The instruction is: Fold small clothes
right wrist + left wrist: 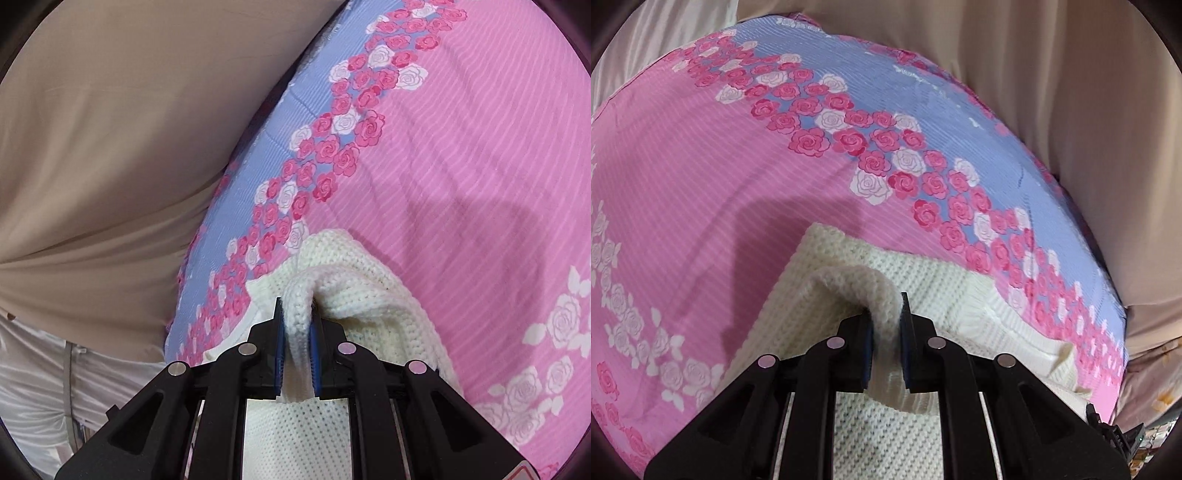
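From the left wrist, the left gripper [886, 325] is closed on a raised fold of the cream knitted garment [857, 273], which lies on the bed's flowered sheet [701, 155] toward its near edge. The thick knit could slip from so small a pinch if pulled unevenly. The gripper points forward, low over the bed.

From the right wrist, the right gripper [297, 328] is likewise clamped on a ridge of the garment (probably its other edge). If it lags, the fold would skew. It sits low, angled toward the beige curtain [110, 147].
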Available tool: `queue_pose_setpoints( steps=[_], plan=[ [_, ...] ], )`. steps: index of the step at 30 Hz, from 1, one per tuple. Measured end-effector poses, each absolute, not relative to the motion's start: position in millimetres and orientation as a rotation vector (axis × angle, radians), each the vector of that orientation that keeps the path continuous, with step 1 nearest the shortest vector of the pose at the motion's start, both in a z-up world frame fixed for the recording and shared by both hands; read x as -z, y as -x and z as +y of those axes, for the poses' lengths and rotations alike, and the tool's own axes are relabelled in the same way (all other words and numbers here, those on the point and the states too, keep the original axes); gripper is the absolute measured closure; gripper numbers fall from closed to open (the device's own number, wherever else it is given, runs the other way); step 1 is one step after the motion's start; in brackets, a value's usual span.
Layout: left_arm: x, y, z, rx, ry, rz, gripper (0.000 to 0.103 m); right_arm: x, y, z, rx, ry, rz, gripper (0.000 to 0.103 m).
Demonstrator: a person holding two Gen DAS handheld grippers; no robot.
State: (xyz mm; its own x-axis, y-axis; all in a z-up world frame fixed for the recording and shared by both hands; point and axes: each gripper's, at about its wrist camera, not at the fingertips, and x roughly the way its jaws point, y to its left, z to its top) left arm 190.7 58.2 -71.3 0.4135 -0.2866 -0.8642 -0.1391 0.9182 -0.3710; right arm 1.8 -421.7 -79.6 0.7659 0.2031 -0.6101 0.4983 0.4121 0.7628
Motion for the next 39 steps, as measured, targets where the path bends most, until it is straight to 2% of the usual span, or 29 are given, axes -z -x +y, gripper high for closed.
queue_pose_setpoints(
  steps=[2,5,8,9,10,11,13,17,19,21,23,25,27,29,30,31,32,33,35,36,37,38,39],
  plan=[
    [78,-197,54,0.090,0.407,1.156,0.091,84,-8,-423,0.217,-1.156,0.721,0.093],
    [80,-201,54,0.128,0.441,1.154,0.080,85,-20,-423,0.203,-1.130,0.745,0.091],
    [50,-188,74,0.247,0.521,1.089,0.054,72,-15,-427,0.152,-1.166,0.705,0.079],
    [39,-181,79,0.253,0.494,1.063,0.040,57,-3,-429,0.136,-1.150,0.659,0.071],
    [25,-169,87,0.268,0.442,1.034,0.035,45,8,-429,0.130,-1.113,0.634,0.066],
    [15,-157,92,0.302,0.396,1.021,0.035,32,21,-426,0.117,-1.049,0.625,0.063],
    [9,-139,96,0.331,0.336,1.041,0.035,18,36,-409,0.099,-0.903,0.686,0.063],
    [36,-121,79,0.240,0.220,1.110,0.035,25,43,-350,0.060,-0.677,0.833,0.067],
    [59,-121,78,0.150,0.172,1.149,0.041,40,37,-325,0.160,-0.516,0.905,0.067],
    [70,-117,85,0.111,0.169,1.173,0.049,47,43,-330,0.246,-0.519,0.907,0.067],
    [74,-112,100,0.070,0.177,1.186,0.050,48,54,-348,0.298,-0.556,0.877,0.066],
    [84,-111,118,0.044,0.234,1.227,0.050,54,65,-366,0.342,-0.555,0.897,0.071],
    [89,-109,132,0.037,0.314,1.254,0.050,61,81,-385,0.378,-0.611,0.911,0.083],
    [81,-100,135,0.047,0.338,1.247,0.049,59,90,-388,0.416,-0.631,0.902,0.069],
    [76,-93,133,0.060,0.317,1.237,0.048,56,97,-386,0.408,-0.640,0.892,0.067],
    [71,-87,129,0.073,0.294,1.231,0.038,57,101,-383,0.399,-0.639,0.902,0.064],
    [68,-78,126,0.093,0.279,1.233,0.033,60,105,-379,0.385,-0.640,0.927,0.056],
    [67,-73,125,0.109,0.282,1.239,0.027,64,108,-374,0.365,-0.650,0.949,0.053],
    [75,-61,124,0.125,0.308,1.269,0.027,74,115,-364,0.315,-0.688,0.985,0.050],
    [81,-59,125,0.126,0.324,1.287,0.033,79,117,-358,0.305,-0.696,0.997,0.049],
    [90,-57,126,0.126,0.352,1.314,0.053,84,120,-353,0.304,-0.699,1.005,0.048],
    [96,-58,127,0.119,0.363,1.337,0.064,88,120,-349,0.298,-0.705,1.006,0.048],
    [98,-59,128,0.126,0.395,1.354,0.077,91,120,-347,0.297,-0.712,1.009,0.059]
  ],
)
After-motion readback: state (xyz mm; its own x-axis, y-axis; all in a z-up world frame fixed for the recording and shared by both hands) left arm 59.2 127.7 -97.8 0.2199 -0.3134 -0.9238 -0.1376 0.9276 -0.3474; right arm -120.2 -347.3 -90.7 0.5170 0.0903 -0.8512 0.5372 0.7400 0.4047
